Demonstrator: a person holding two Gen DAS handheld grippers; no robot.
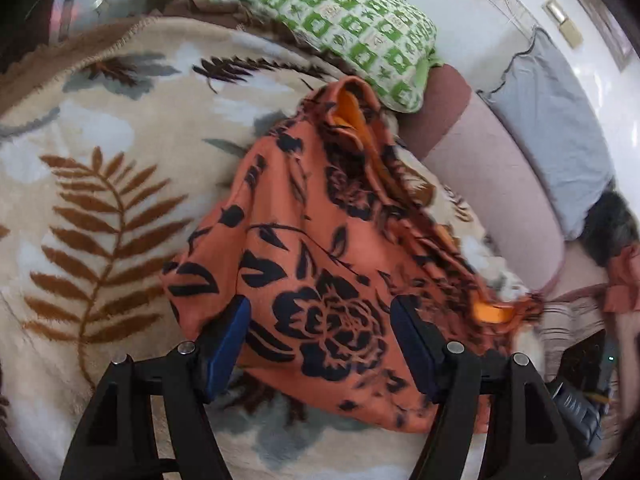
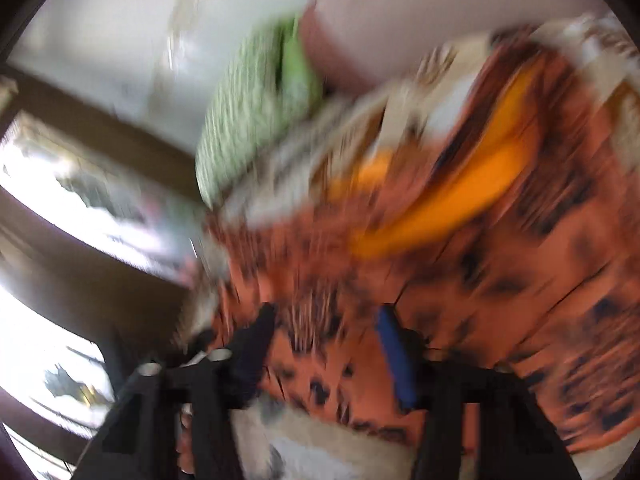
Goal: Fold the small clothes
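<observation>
A small rust-orange garment printed with black roses and leaves (image 1: 320,248), lined in brighter orange, lies rumpled on a cream fleece blanket patterned with brown fern fronds and grey leaves (image 1: 100,184). In the left wrist view it fills the centre and runs from about 6 o'clock up toward 12 o'clock, its orange-lined opening at the far end. The left gripper (image 1: 322,344) sits over the near edge with its blue-padded fingers (image 1: 228,348) spread wide apart, cloth between them but not pinched. The right wrist view is heavily motion-blurred; the right gripper (image 2: 326,356) shows its fingers apart with the garment (image 2: 500,280) between them, and whether it holds any cloth cannot be told. Beyond the garment, at about 1 o'clock, rests a green-and-white checked pillow (image 1: 340,24), and at 3 o'clock a dusty pink bolster (image 1: 500,184) carries a grey pillow (image 1: 560,128).
</observation>
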